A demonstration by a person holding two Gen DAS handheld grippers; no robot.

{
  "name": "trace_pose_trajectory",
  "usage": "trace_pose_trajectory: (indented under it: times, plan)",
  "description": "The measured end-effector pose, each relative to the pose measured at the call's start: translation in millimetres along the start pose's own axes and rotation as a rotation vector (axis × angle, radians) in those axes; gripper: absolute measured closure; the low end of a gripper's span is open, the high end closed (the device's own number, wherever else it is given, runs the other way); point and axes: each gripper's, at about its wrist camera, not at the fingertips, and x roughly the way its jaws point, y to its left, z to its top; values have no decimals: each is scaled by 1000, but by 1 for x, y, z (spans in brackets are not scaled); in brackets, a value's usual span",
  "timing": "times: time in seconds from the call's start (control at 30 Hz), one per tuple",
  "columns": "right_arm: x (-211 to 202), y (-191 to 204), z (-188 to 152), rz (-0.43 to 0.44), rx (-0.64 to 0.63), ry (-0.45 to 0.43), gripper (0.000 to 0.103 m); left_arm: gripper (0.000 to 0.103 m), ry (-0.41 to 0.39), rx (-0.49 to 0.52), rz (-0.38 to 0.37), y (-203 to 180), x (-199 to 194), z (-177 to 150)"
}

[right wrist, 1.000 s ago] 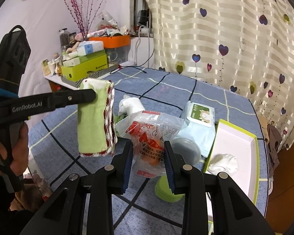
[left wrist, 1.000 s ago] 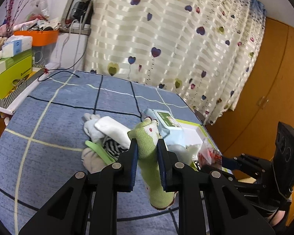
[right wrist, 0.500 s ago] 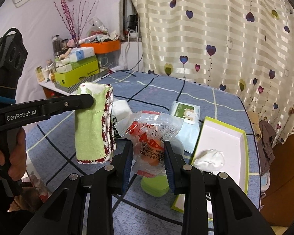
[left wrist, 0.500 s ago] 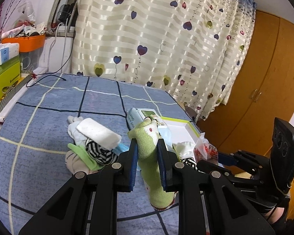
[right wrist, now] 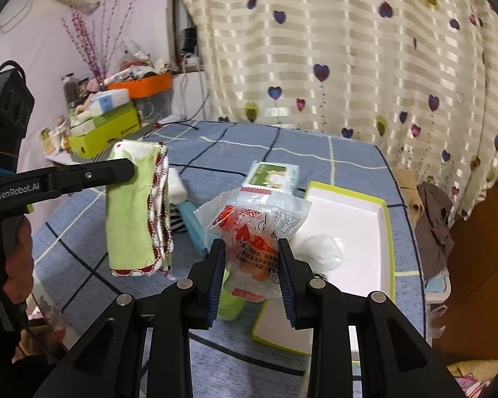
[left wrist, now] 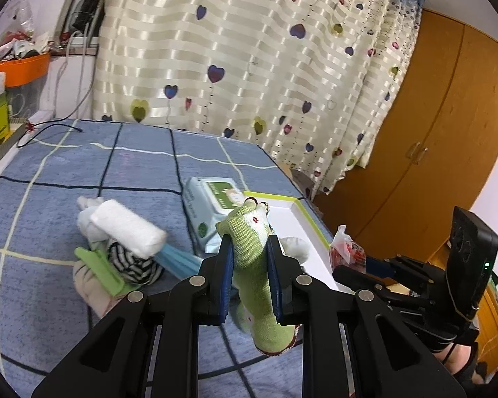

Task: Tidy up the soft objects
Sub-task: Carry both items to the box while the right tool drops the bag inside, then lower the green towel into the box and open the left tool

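Green cloth [left wrist: 260, 285], folded, red-stitched edge, hangs clamped in the left gripper [left wrist: 249, 265], lifted clear of the blue checked bed cover [left wrist: 49, 172]. Right gripper [right wrist: 251, 265] pinches a crinkly snack packet [right wrist: 252, 229] with orange pieces inside, also held in the air. Left wrist view, 9 o'clock of the cloth: loose pile on the cover, with a white rolled towel [left wrist: 129, 227] on a striped sock [left wrist: 132, 265], a green strip [left wrist: 99, 270] and a blue strip [left wrist: 179, 260] beside them. Further out at 12 o'clock, wet wipes pack [left wrist: 212, 205] lies touching the white tray [right wrist: 386, 219] with its lime rim; a white soft wad [right wrist: 322, 252] sits inside the tray near its close end. Beyond, heart-print curtain [left wrist: 249, 66], wooden wardrobe at 2 o'clock. Risks, my judgement: cloth is gripped near its top only, so the layers could unfold or slip out on a quick swing; packet film is slick and puffy, could squirt from the pads; both loads head for the same tray, so the tools may bump or drop items on the rim.
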Motion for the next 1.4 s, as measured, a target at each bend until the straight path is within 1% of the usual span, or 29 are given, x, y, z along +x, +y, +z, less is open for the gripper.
trace_pose_trajectory:
  times: [0.23, 0.4, 0.73, 0.83, 0.9, 1.03, 1.1, 1.17, 1.23, 1.4]
  plan:
    - [-9, -44, -5, -61, 84, -19, 74, 83, 4, 37, -39, -22, 13, 13]
    - [-5, -68, -10, -85, 118, -4, 74, 83, 16, 58, -58, -35, 26, 19]
    - [47, -98, -34, -108, 173, 120, 74, 83, 50, 83, -63, -47, 49, 24]
    - [61, -104, -40, -127, 181, 158, 73, 83, 67, 88, -63, -48, 58, 24]
    - [70, -108, -44, -124, 188, 179, 73, 83, 82, 94, -61, -50, 65, 23]
    - [85, -112, -52, -128, 195, 219, 67, 83, 110, 114, -55, -55, 80, 22]
    - [87, -114, -55, -130, 203, 228, 61, 83, 129, 118, -54, -58, 89, 21]
    - [82, -114, -55, -122, 200, 212, 50, 83, 147, 121, -63, -61, 97, 22]
    - [78, -114, -54, -120, 200, 200, 45, 83, 162, 128, -69, -65, 105, 23]
    - [60, -119, -51, -132, 219, 157, 45, 83, 190, 162, -80, -81, 127, 30]
